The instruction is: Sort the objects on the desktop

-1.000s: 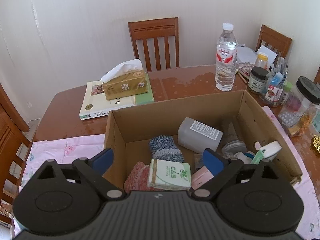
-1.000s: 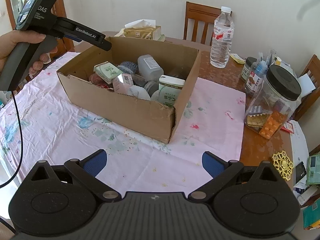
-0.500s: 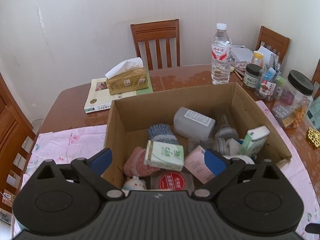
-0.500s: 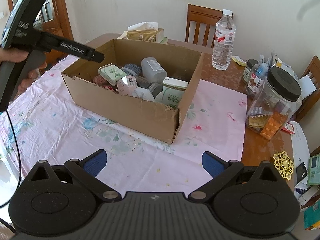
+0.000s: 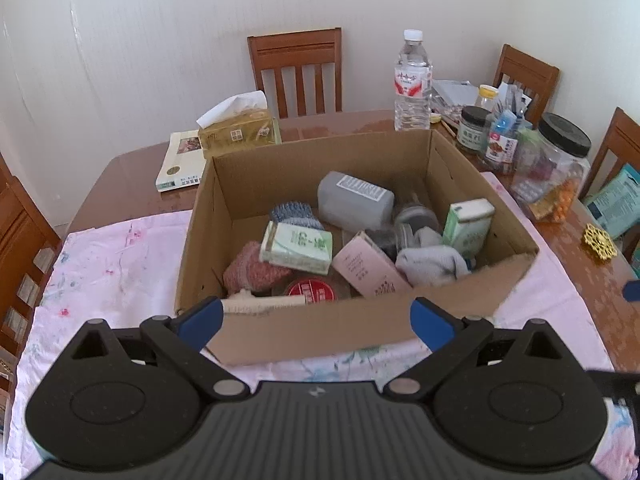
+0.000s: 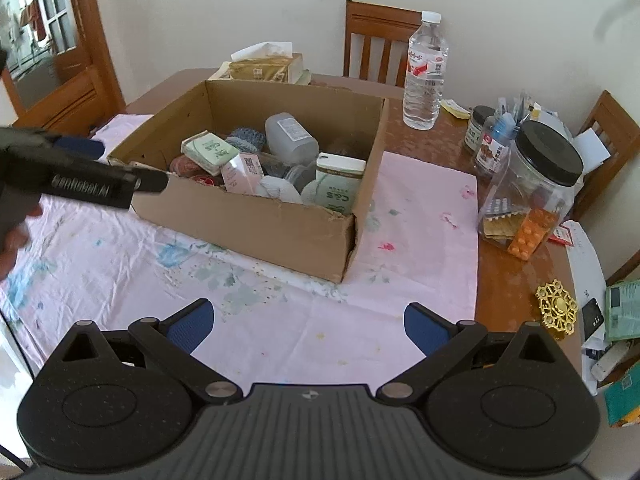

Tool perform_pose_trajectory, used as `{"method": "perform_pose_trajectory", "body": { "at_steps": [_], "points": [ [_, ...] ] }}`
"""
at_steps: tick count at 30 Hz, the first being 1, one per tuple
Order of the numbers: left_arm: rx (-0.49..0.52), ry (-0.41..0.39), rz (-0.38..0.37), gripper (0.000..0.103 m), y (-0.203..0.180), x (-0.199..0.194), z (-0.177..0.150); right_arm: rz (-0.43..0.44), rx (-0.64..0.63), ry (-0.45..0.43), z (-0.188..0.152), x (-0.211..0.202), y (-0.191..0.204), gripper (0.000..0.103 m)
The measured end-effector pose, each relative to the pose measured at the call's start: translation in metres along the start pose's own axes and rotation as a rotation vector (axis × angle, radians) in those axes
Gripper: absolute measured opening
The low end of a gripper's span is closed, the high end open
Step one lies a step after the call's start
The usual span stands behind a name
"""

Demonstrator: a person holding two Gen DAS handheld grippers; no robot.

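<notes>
- The wooden table (image 6: pixel 516 264) filled the scene, with a pink floral cloth (image 6: pixel 420 216) spread over its near part.
- An open cardboard box (image 5: pixel 320 332) sat on the cloth, crowded with loose things.
- A clear jar with a black lid (image 6: pixel 532 192), holding blister packs, stood on bare wood to the right of the box, apart from it.
- A water bottle (image 5: pixel 413 84) stood upright beyond the box's far right corner.
- A tissue box (image 5: pixel 240 134) rested on a book (image 5: pixel 178 168) beyond the far left corner.
- Inside the box, a grey plastic bottle (image 5: pixel 356 202) lay on its side toward the far wall.
- A pale green packet (image 5: pixel 298 246) lay tilted near the middle, over a pink knitted piece (image 5: pixel 254 274).
- A pink carton (image 5: pixel 370 266) leaned just right of that packet, with a red-lidded tin (image 5: pixel 312 290) near it.
- A white and green carton (image 5: pixel 466 222) stood upright at the right side, a grey sock (image 5: pixel 434 262) beside it.
- The left gripper (image 5: pixel 316 320) hung at the box's near wall, its blue fingers spread wide and holding nothing.
- The right gripper (image 6: pixel 306 328) hovered over the cloth, near of the box, likewise spread and empty.
- A gold ornament (image 6: pixel 557 306) lay on the wood at the right.
</notes>
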State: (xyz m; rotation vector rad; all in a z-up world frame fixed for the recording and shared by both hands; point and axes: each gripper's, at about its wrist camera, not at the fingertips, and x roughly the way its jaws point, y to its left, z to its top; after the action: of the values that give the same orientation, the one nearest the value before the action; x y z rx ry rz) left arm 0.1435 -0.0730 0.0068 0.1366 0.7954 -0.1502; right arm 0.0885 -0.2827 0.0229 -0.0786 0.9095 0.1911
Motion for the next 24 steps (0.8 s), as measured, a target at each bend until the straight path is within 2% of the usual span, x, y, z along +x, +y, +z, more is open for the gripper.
{"method": "perform_pose_trajectory", "body": {
  "at_steps": [2, 10, 15, 24],
  "points": [
    [-0.012, 0.005, 0.009, 0.1, 0.002, -0.004, -0.003, -0.037, 0.009, 0.008, 0.003, 0.002, 0.006, 0.103],
    [-0.074, 0.067, -0.052, 0.1, 0.016, -0.011, -0.017, -0.092, 0.1, 0.061, 0.009, 0.016, 0.021, 0.103],
    [-0.067, 0.086, -0.059, 0.1, 0.019, -0.01, -0.022, -0.131, 0.155, 0.101, 0.013, 0.026, 0.032, 0.103],
    [-0.06, 0.077, -0.082, 0.1, 0.031, -0.013, -0.014, -0.171, 0.183, 0.08, 0.026, 0.021, 0.044, 0.103]
  ]
}}
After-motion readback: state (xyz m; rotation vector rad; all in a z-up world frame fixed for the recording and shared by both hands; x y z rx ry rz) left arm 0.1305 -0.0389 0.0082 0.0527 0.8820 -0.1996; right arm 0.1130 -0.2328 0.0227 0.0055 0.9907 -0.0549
